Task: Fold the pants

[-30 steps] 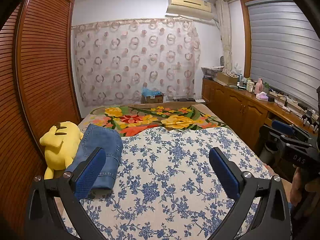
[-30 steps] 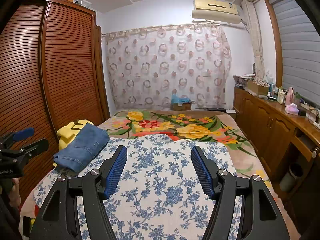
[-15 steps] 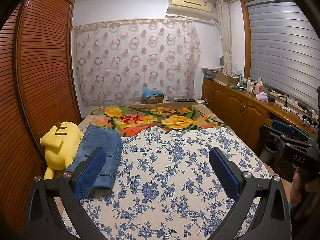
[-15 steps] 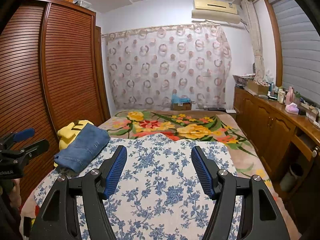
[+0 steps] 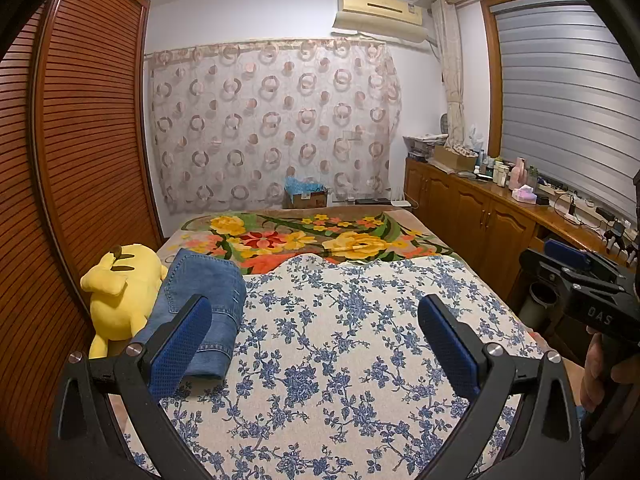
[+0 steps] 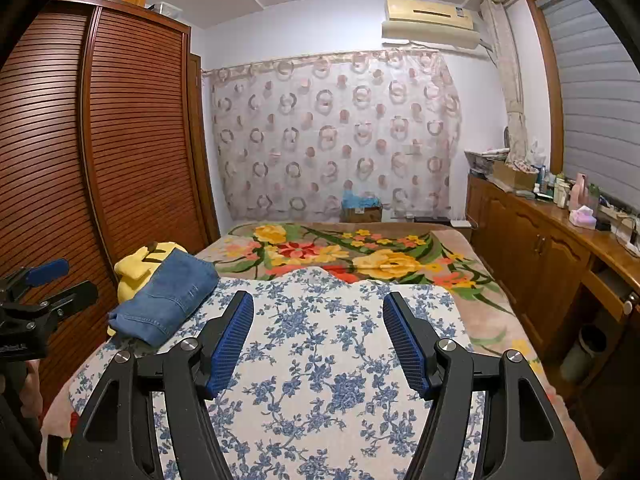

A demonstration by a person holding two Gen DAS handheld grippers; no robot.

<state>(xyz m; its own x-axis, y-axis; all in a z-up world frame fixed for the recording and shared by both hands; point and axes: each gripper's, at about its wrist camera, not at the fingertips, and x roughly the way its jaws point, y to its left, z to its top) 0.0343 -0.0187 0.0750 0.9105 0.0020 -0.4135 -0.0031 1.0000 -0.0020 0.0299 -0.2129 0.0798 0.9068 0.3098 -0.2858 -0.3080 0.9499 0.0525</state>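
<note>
While both tools gape empty, folded jeans point(image 5: 202, 306) lie far-left.

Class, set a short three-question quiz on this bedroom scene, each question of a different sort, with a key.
1. True or false: the folded jeans lie on the left part of the bed, partly on the yellow plush toy.
2. Which tongs grip cloth? A) left tongs B) right tongs C) neither
3. Fill in: the cloth under the jeans is white with ____ flowers.

Key: 1 true; 2 C, both stand open over the floral cover; 3 blue.
</note>
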